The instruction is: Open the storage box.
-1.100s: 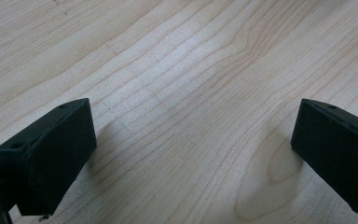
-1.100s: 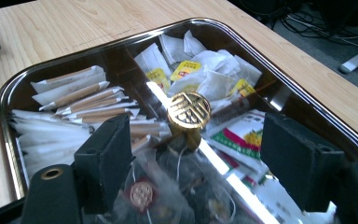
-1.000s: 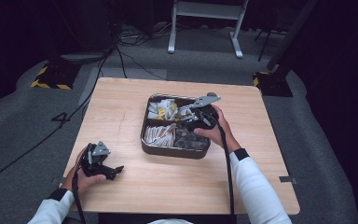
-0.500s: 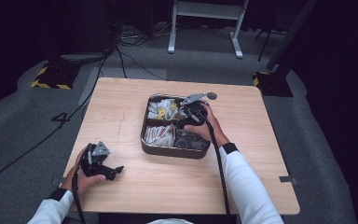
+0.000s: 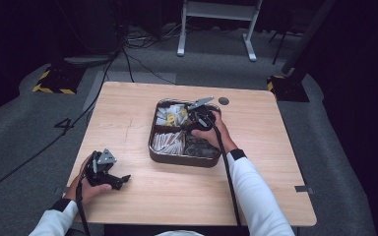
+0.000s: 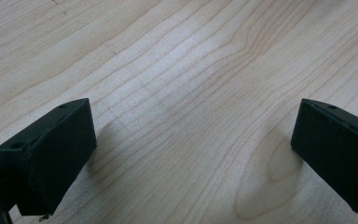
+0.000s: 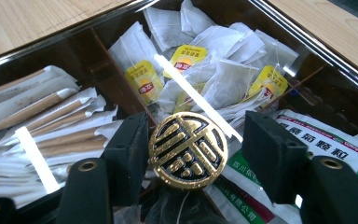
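Right gripper view, right hand-held gripper closing around round gold knob (right pad apart), left hand-held gripper agape.

Tea bags in tray, round knob at centre

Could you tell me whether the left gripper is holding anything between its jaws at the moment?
No: in the left gripper view the left gripper has its jaws standing wide apart, with bare wooden table between them.
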Tool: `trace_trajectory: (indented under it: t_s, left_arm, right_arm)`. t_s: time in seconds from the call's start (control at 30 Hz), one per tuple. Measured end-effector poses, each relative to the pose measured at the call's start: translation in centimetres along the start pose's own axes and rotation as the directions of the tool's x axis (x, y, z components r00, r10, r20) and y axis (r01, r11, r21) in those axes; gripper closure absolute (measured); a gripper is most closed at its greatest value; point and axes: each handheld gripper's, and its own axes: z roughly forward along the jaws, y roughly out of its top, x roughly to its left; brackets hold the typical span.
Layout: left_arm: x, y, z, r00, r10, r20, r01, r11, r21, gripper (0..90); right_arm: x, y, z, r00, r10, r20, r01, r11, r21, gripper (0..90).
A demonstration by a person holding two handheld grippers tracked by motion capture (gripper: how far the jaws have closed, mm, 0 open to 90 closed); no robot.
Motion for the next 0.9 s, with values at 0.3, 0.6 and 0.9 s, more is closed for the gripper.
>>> trace_trajectory:
  t_s: [0.3, 0.6, 0.9]
  left_arm:
    - [0.02, -0.01, -0.01, 1.0, 0.003, 0.0, -0.003, 1.0, 0.0, 0.2]
    - [0.02, -0.01, -0.01, 1.0, 0.003, 0.0, -0.003, 1.0, 0.0, 0.2]
    - [0.02, -0.01, -0.01, 1.0, 0.003, 0.0, -0.003, 1.0, 0.0, 0.2]
  right_arm:
    - [0.21, -0.02, -0.01, 0.9998, -0.002, -0.022, 0.002, 1.0, -0.016, 58.6]
    - [0.39, -0.02, -0.04, 0.9998, -0.017, -0.01, 0.016, 1.0, -0.018, 59.4]
    - [0.59, 0.15, -0.1, 0.9996, -0.026, 0.001, 0.026, 0.999, -0.018, 59.5]
